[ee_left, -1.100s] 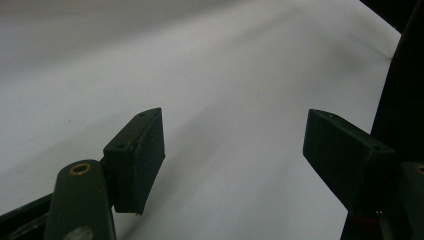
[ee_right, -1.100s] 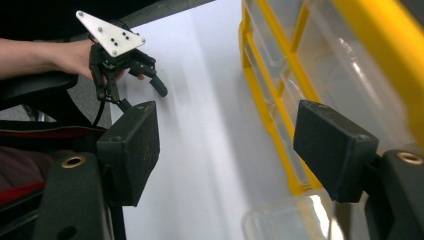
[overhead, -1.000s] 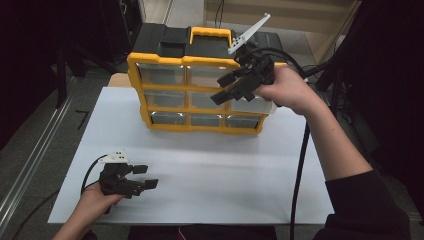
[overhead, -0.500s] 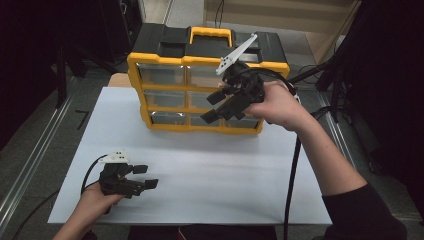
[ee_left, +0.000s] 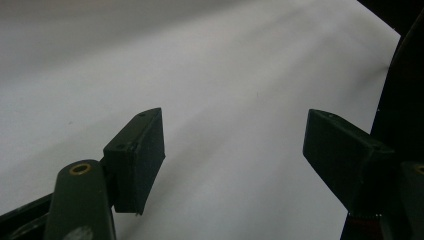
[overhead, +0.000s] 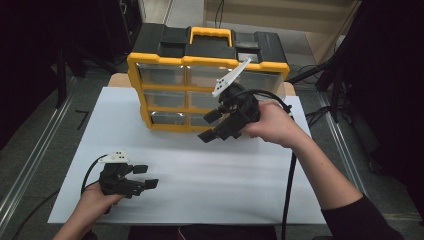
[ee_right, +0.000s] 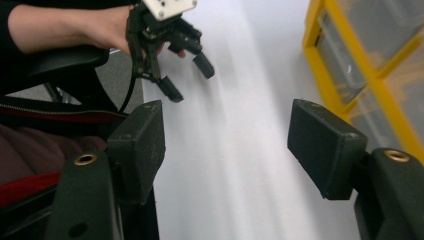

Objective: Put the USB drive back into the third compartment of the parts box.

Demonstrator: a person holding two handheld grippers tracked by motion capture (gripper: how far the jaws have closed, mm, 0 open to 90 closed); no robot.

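My right gripper [overhead: 212,125] hangs raised, jaws wide apart and empty; my left gripper [overhead: 145,176] rests low, likewise spread.

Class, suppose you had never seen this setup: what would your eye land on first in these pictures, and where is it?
First comes the yellow-framed drawer cabinet with clear drawers and a black top, standing at the far edge of the white table sheet. Next is the right gripper, held open in the air just in front of the cabinet's lower drawers. The left gripper sits open and low over the sheet's near left corner.
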